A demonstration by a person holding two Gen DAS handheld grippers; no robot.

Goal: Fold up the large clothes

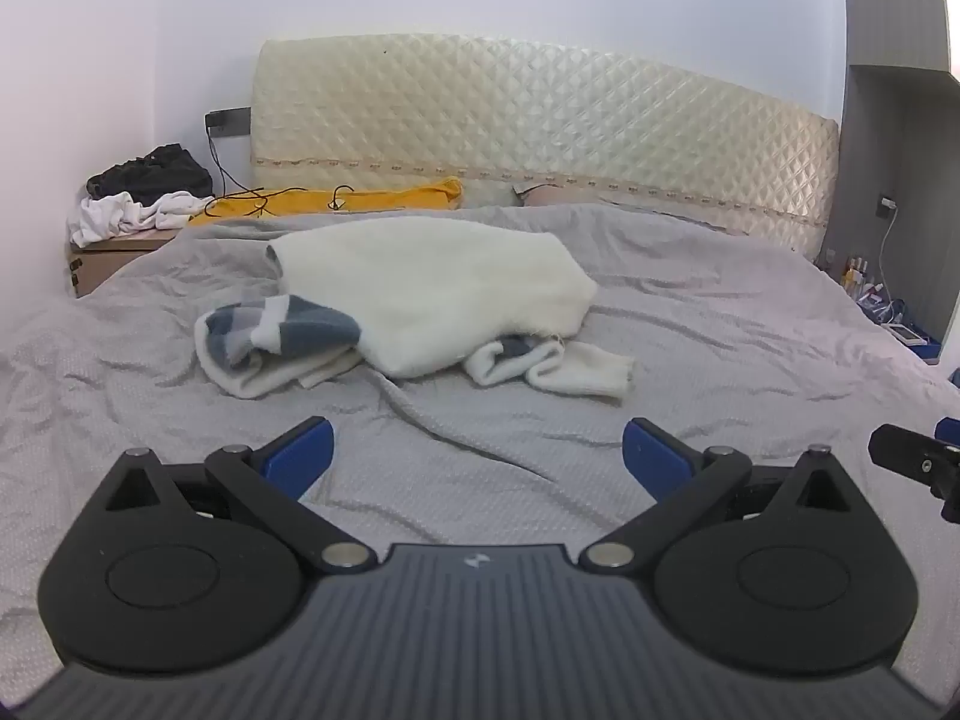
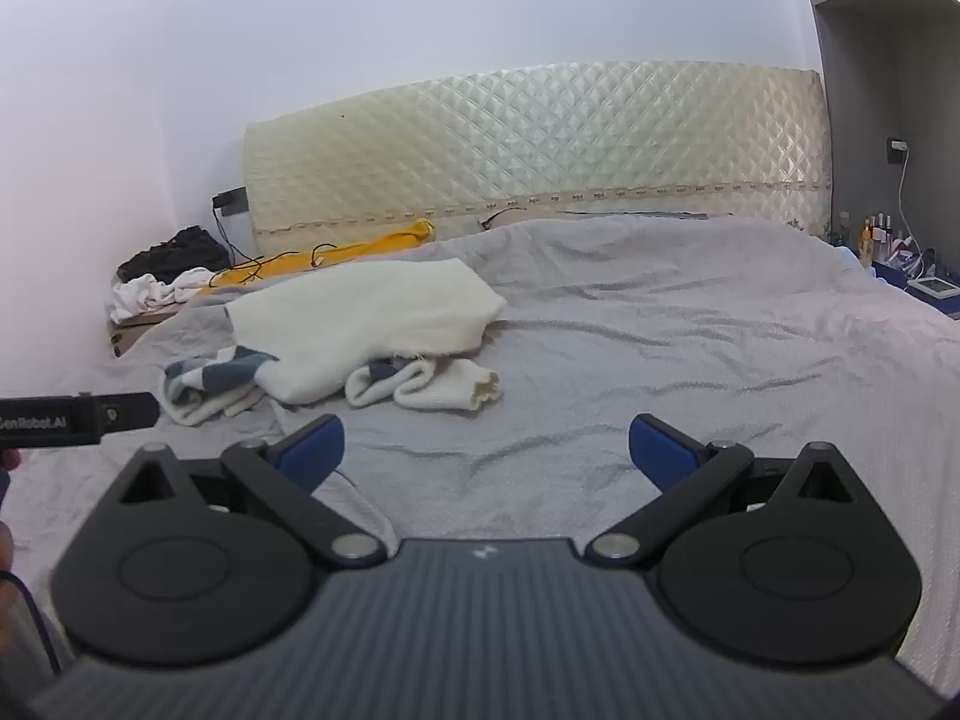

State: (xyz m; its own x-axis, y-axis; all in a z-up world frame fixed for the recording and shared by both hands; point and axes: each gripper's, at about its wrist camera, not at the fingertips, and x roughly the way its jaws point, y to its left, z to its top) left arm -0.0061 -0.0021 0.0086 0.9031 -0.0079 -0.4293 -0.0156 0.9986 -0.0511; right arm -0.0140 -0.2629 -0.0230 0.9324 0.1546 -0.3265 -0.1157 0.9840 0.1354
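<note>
While both claws hover low over the grey bedspread [image 1: 720,324], each with its blue fingers spread wide and pinching nothing, the left claw [image 1: 477,450] faces the white sweater [image 1: 432,288] almost straight ahead, and the right claw [image 2: 486,447] sees it ahead and off to its left. Well apart from both, the sweater lies crumpled mid-bed, its long axis running roughly left to right, sleeves bunched along the near edge. By this view, the left claw is likely nearer. Beyond stands a quilted cream headboard [image 1: 540,120]
</note>
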